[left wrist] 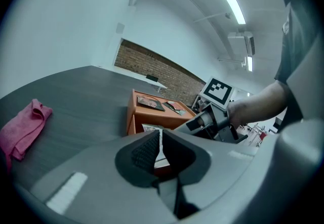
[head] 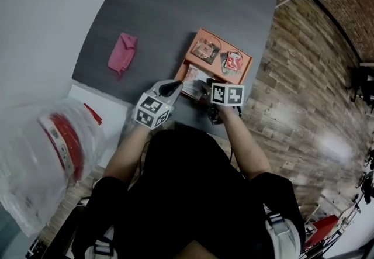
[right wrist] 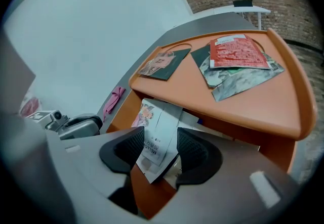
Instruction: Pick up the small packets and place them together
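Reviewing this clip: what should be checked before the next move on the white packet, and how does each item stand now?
1. Right hand-held gripper jaws apart: ok.
2. White packet between those jaws: ok.
3. Pads pressing on it: not ok, no grip yet.
4. Left hand-held gripper shut, beside the orange tray: ok.
5. Packet free of what lies beneath it: cannot tell.

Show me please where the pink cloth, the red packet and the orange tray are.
pink cloth [head: 121, 53]: head view, its middle.
red packet [right wrist: 237, 52]: right gripper view, its printed face.
orange tray [right wrist: 263, 109]: right gripper view, bare part near its edge.
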Demonstrator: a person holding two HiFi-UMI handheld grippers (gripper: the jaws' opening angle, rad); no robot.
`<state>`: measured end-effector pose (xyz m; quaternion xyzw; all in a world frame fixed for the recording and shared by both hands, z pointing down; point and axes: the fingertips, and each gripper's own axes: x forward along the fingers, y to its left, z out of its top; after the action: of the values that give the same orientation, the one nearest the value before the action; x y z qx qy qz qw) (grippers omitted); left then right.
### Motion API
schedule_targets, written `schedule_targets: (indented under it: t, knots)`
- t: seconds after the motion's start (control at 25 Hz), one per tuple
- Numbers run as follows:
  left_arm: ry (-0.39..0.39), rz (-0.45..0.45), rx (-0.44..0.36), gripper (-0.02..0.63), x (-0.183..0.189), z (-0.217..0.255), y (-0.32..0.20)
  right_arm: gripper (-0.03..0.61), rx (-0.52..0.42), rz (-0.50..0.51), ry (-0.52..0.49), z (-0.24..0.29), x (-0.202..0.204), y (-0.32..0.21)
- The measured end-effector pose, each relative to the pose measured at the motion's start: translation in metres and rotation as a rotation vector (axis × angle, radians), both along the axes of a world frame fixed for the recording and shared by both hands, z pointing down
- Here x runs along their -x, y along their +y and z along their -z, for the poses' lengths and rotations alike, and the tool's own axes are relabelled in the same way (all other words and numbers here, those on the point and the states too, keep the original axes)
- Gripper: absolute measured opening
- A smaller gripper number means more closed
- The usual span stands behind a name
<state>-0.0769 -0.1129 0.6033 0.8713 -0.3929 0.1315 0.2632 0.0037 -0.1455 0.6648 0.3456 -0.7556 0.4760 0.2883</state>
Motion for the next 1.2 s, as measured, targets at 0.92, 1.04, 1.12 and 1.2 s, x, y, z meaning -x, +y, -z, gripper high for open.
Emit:
schedule_targets:
  t: [0.92, 1.04, 1.12, 1.2]
  knots:
    - [0.011, 0.051, 0.075, 0.017, 0.014, -0.019, 0.0, 0.204, 0.158, -0.081, -0.279, 0.005, 0.033, 0.003]
    - [0.012, 0.052, 0.076, 0.017, 0.014, -0.018, -0.001, 0.202, 0.153, -0.073, -0.312, 0.011, 0.037, 0.005]
    - [0.015, 0.052, 0.075, 0.017, 0.014, -0.019, -0.002, 0.19, 0.152, -0.072, -0.322, 0.014, 0.037, 0.006]
    - [0.019, 0.054, 0.075, 0.017, 0.015, -0.02, -0.004, 0.176, 0.161, -0.08, -0.337, 0.017, 0.036, 0.007]
